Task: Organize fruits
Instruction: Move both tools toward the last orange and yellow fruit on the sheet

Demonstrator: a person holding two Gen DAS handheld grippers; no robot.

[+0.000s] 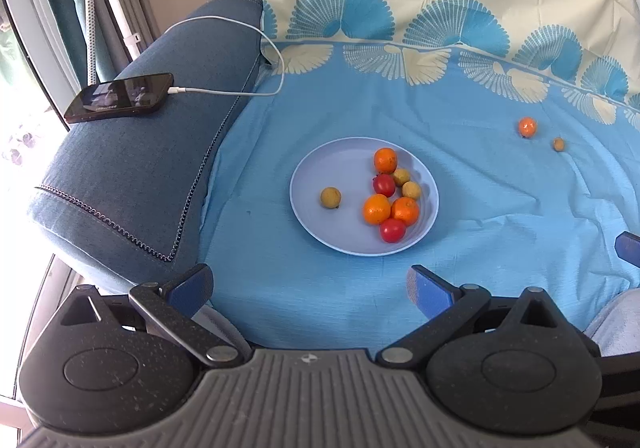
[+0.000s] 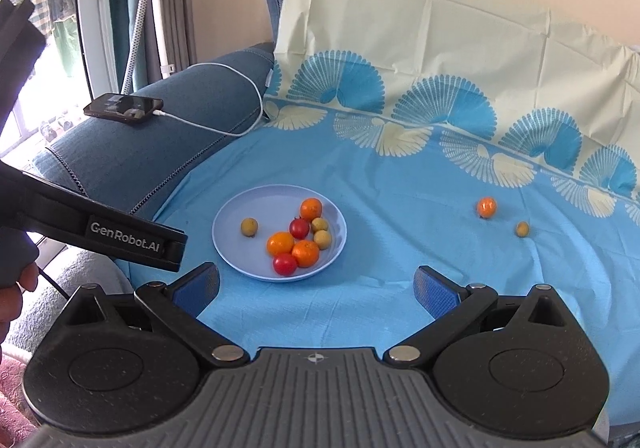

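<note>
Both the left hand-held gripper and the right hand-held gripper are spread, empty. Right should straddle the stray orange mandarin, well right of the round pale-blue plate, squeezing gently.

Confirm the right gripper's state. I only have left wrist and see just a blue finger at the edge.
Observer: Open. The right gripper has its fingers spread wide with nothing between them, and it sits short of the plate.
Operator: How does my left gripper look from there?
Observer: The left gripper shows as a black body coming in from the left of the right wrist view. It is labelled GenRobot.AI and ends just left of the plate.
Operator: Anything holding it?
Observer: Part of a hand shows at the left edge, below that body.
</note>
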